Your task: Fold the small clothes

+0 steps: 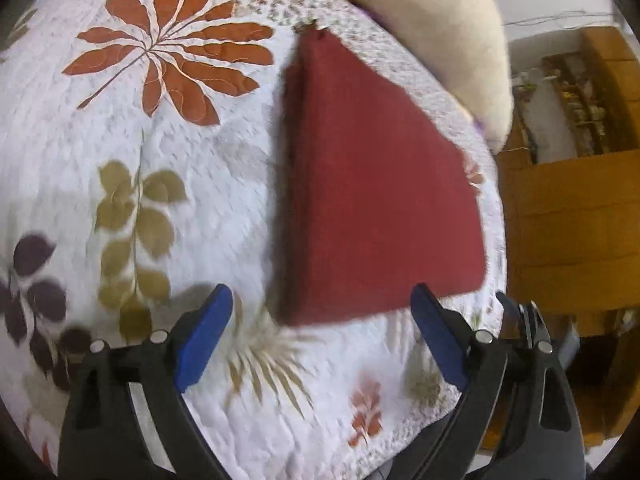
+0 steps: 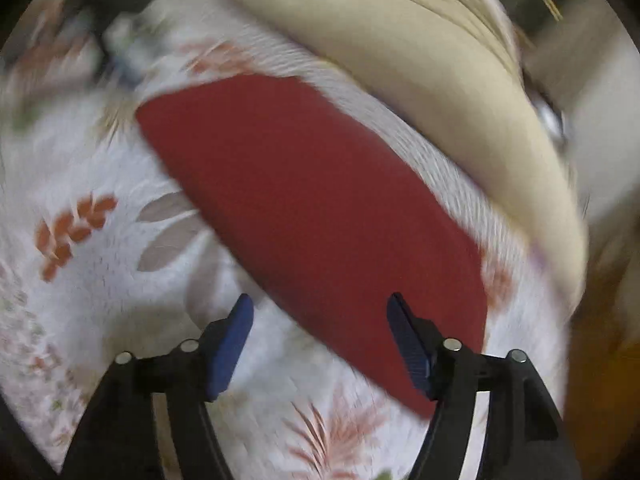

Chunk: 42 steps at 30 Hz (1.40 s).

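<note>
Right, the red cloth (image 1: pixel 376 184) lies folded flat on the white quilt (image 1: pixel 192 208) with its leaf prints, and both claws hang above it with nothing in them. From the left wrist view, the left gripper (image 1: pixel 320 336) has its blue pads (image 1: pixel 204 340) spread wide, the cloth's near edge sitting just beyond the gap between them. Layered edges show along the cloth's left side, so it is stacked in several plies, and a small frayed bit pokes out at its far corner. Over on the right wrist view, things are blurred, but the right gripper (image 2: pixel 320 344) is plainly spread wide too, empty, its right pad (image 2: pixel 408 348) over the near part of the red cloth (image 2: pixel 312 208). The cloth runs diagonally there, from far left to near right. Behind it, at the far right, a cream pillow (image 2: pixel 420 72) rests at the edge of the quilt (image 2: pixel 100 280). The same pillow (image 1: pixel 432 32) shows far right in the left view, with wooden furniture (image 1: pixel 568 232) beyond the bed's right side.
</note>
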{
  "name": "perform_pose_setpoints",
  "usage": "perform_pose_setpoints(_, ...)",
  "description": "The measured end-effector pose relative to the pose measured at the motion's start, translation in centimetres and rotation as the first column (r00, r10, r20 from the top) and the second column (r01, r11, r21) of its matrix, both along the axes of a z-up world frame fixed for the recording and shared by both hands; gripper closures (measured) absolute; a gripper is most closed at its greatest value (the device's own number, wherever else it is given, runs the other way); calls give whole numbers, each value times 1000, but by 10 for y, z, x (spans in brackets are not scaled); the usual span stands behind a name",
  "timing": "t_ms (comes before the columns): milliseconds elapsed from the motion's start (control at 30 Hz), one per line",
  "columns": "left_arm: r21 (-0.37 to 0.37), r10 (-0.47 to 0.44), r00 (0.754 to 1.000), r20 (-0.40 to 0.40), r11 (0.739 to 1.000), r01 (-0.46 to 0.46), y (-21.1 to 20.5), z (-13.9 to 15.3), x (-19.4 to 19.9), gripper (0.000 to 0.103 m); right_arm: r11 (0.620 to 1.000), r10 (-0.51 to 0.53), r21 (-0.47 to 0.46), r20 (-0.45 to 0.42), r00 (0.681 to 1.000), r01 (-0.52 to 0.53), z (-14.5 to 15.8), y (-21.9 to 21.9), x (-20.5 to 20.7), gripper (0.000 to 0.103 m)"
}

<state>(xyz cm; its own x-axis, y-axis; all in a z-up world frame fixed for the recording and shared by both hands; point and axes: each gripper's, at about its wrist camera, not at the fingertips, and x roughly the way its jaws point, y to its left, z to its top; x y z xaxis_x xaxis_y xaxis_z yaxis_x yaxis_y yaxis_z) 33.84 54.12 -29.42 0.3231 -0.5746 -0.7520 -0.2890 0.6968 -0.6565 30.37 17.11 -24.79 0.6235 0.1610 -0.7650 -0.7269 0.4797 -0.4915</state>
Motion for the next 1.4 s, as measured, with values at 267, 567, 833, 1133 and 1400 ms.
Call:
perform_pose_setpoints(267, -185, 75, 996, -44, 979, -82, 18, -36, 42, 13, 956, 208, -254, 227, 951, -148, -69, 106, -43, 35)
perform_pose_setpoints(567, -288, 93, 996, -16, 953, -94, 34, -49, 60, 13, 945, 239, -295, 320, 917, -144, -97, 177, -30, 52)
perform_pose_setpoints(833, -369, 135, 991, -20, 920, -132, 40, -55, 71, 11, 978, 175, -163, 278, 945, -133, -84, 202, -17, 87)
perform_pose_setpoints(1133, -384, 104, 994, -39, 917, -111, 14, -58, 115, 11, 996, 90, -10, 253, 963, -91, -31, 183, -2, 87)
perform_pose_setpoints(1400, -284, 32, 994, -101, 957, -60, -3, -53, 147, 88, 997, 50, 55, 217, 975, -63, -21, 176, -1, 87)
